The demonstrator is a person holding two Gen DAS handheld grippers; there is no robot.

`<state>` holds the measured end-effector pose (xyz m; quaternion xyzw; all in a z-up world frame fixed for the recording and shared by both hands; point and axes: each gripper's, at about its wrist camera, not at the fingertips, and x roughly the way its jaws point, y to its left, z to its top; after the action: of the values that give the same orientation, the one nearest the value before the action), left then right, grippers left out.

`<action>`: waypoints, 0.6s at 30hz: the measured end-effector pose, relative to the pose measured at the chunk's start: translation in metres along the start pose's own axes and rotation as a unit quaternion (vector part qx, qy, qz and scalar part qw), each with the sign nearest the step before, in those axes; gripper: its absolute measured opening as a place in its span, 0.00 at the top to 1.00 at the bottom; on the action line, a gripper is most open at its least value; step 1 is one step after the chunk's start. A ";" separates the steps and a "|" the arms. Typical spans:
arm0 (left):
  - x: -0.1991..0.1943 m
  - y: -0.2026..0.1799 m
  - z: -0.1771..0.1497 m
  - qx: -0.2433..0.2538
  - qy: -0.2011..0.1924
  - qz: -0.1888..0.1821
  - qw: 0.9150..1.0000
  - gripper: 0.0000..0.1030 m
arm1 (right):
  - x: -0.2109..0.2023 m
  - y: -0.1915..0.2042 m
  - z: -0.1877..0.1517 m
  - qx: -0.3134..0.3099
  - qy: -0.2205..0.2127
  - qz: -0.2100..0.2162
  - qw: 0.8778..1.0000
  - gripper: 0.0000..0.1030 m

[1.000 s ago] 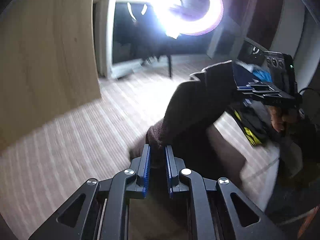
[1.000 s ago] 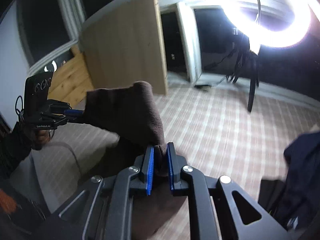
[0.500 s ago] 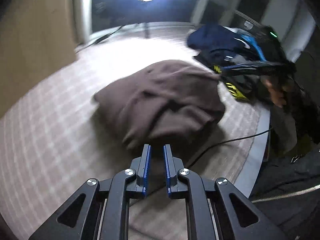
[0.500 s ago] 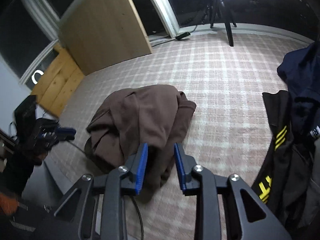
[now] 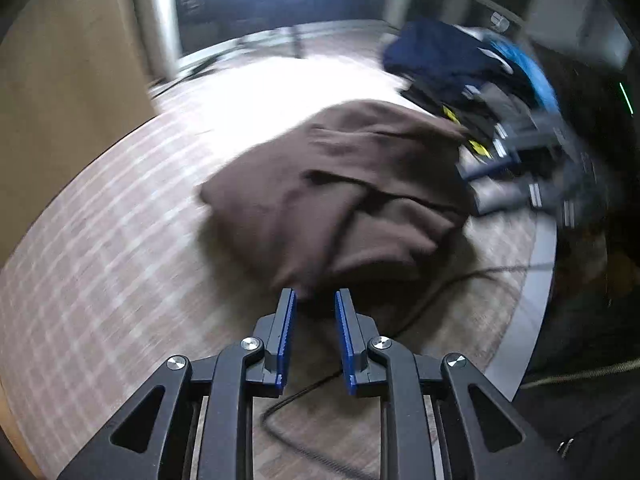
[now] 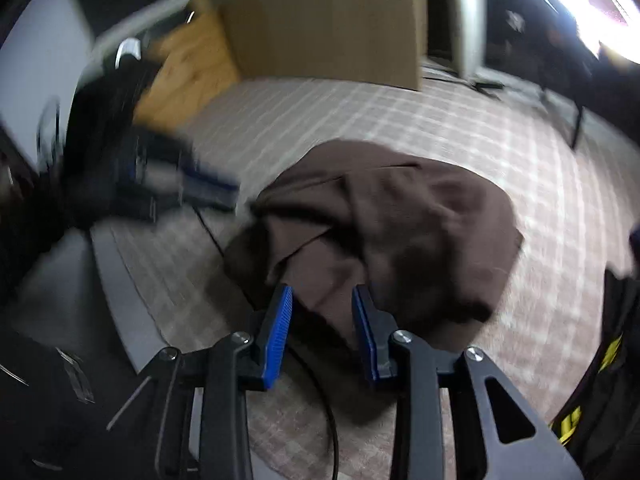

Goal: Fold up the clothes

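Brown garment (image 5: 340, 196) lies in a rumpled, roughly doubled heap on the plaid-covered surface (image 5: 100, 280), with loose flaps and a deep crease across its top, so it reads as partly gathered rather than neatly squared. Left gripper (image 5: 312, 300) hovers at the heap's 6 o'clock edge with its blue pads parted and nothing between them; right gripper (image 6: 322, 300) is likewise spread wide, its fingers straddling the near hem without pinching cloth. To tidy this well, I judge each gripper should take a single clean corner or hem rather than a bunched wad, lift only enough to free the layer, and lay it flat while keeping clear of the black cable (image 5: 360, 364) that runs under the near edge. From the left wrist a pile of other clothes (image 5: 472, 76), navy, blue and black with yellow marks, shows at 2 o'clock beyond the garment, well lit though blurred. From the right wrist that pile barely shows; instead a light wooden panel (image 6: 328, 20) stands at 12 o'clock, and the opposite gripper appears as a dark smear at 9 o'clock.
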<state>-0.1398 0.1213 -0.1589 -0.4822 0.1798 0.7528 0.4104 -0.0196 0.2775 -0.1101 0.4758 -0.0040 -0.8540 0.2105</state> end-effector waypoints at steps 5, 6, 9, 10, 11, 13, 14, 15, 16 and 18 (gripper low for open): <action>-0.013 0.018 -0.006 -0.028 -0.007 0.019 0.999 0.78 | 0.033 0.049 0.007 -0.105 0.038 0.002 0.994 0.65; -0.015 0.018 -0.007 -0.030 -0.008 0.018 0.999 0.78 | 0.040 0.059 0.008 -0.126 0.046 0.002 0.991 0.65; -0.015 0.018 -0.011 -0.039 -0.013 0.012 0.999 0.77 | 0.063 0.060 0.012 -0.146 0.051 0.006 0.988 0.66; -0.016 0.018 -0.012 -0.042 -0.015 0.013 0.999 0.77 | 0.062 0.056 0.014 -0.132 0.047 0.015 0.990 0.73; -0.016 0.019 -0.013 -0.045 -0.016 0.013 0.999 0.77 | 0.062 0.052 0.016 -0.118 0.042 0.025 0.992 0.79; -0.020 0.019 -0.013 -0.048 -0.023 0.009 0.999 0.77 | 0.061 0.043 0.019 -0.090 0.033 0.044 0.994 0.93; -0.022 0.018 -0.013 -0.048 -0.027 0.006 0.998 0.77 | 0.055 0.037 0.023 -0.066 0.027 0.063 0.995 0.93; -0.024 0.017 -0.013 -0.048 -0.030 0.002 0.998 0.77 | 0.048 0.033 0.025 -0.049 0.018 0.079 0.995 0.93; -0.027 0.017 -0.012 -0.047 -0.034 -0.001 0.998 0.77 | 0.042 0.029 0.026 -0.032 0.009 0.096 0.995 0.93; -0.027 0.012 -0.010 -0.043 -0.039 -0.013 0.998 0.77 | 0.029 0.021 0.030 0.002 -0.009 0.128 0.992 0.93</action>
<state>-0.1384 0.0953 -0.1421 -0.4722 0.1244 0.7727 0.4056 -0.0495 0.2424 -0.1128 0.4640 -0.0686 -0.8242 0.3172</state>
